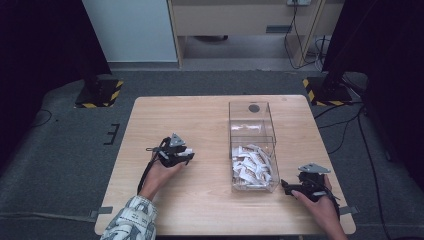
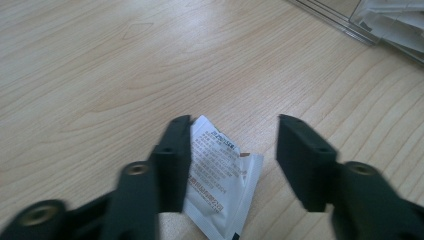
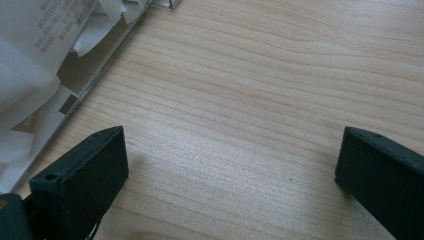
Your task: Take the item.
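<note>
Left gripper [image 1: 186,155] is seen left of centre on the tabletop [image 1: 210,125], at about 9 o'clock from the clear box [image 1: 252,145]. Its fingers [image 2: 172,160] are parted. A white printed sachet [image 2: 220,180] lies flat on the wood between them, its edge against the left finger and well clear of the other; it is not clamped.

Right gripper [image 1: 286,186] is seen at about 4 o'clock from the box, near the tabletop's right edge. Its fingers [image 3: 80,185] are spread wide with bare wood between them.

The box's nearer compartment is filled with a heap of white sachets [image 1: 252,165]; the box wall [image 3: 107,65] is seen at 10 o'clock in the right gripper view.
</note>
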